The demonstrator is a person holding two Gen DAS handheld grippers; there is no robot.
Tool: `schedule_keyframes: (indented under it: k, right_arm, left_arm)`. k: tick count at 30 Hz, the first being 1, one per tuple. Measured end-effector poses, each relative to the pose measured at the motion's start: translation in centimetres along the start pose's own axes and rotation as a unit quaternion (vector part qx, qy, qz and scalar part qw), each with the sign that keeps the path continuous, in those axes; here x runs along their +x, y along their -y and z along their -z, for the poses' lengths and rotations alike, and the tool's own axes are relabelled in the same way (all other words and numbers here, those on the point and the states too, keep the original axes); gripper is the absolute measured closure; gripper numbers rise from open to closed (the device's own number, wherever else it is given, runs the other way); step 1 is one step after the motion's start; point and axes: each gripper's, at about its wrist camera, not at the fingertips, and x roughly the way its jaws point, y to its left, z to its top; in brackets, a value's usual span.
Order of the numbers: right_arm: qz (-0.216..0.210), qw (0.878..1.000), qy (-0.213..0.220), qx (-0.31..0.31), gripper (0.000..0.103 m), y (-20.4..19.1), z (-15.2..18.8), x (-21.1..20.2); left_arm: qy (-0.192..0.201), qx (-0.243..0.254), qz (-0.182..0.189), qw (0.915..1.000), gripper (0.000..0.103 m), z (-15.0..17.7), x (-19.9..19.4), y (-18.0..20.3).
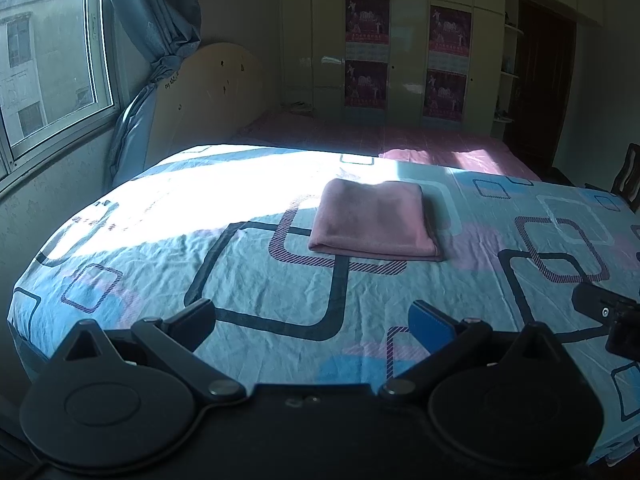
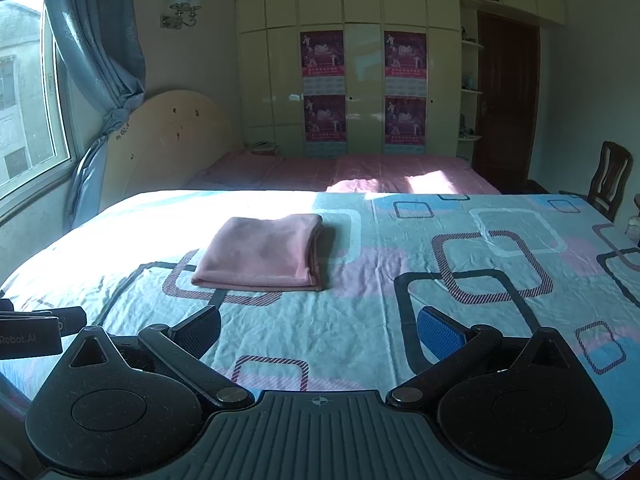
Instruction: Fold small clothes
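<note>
Bed [image 1: 260,280] with patterned sheet, folded pink cloth [image 1: 374,220] ahead of both spread, empty left fingers [image 1: 200,316] and right fingers [image 2: 440,330]; risk: regrasping could snag one layer, undoing fold.

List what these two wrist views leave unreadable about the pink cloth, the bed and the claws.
- Pink cloth: already folded; the garment type and inner layers are hidden by its own folds in both views.
- Bedsheet: the pattern by the window is washed out by sun glare.
- Right claw: cut off by the left view's right edge.
- Left claw: cut off by the right view's left edge.
- Wardrobe posters: print too small.
</note>
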Motion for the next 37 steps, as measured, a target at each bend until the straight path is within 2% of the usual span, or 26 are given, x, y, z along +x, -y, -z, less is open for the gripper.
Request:
schedule_keyframes:
  k: [25, 30, 32, 37]
  right_arm:
    - [-0.008, 1.000, -0.004, -0.006, 0.000, -0.3, -0.1, 0.7]
    - [-0.008, 1.000, -0.008, -0.005, 0.000, -0.1, -0.1, 1.3]
    - [-0.007, 1.000, -0.010, -0.005, 0.000, 0.0, -0.1, 1.7]
    - [0.003, 1.000, -0.023, 0.001, 0.000, 1.1, 0.1, 3.5]
  left_arm:
    - [-0.009, -0.002, 0.002, 1.0000, 0.000, -0.4, 1.0, -0.4]
    - [-0.006, 0.007, 0.013, 0.9999, 0.000, -0.5, 1.8, 0.1]
    - [0.003, 0.007, 0.022, 0.9997, 0.004, -0.5, 2.1, 0.3]
    - [-0.019, -0.002, 0.022, 0.9996, 0.000, -1.1, 5.0, 0.7]
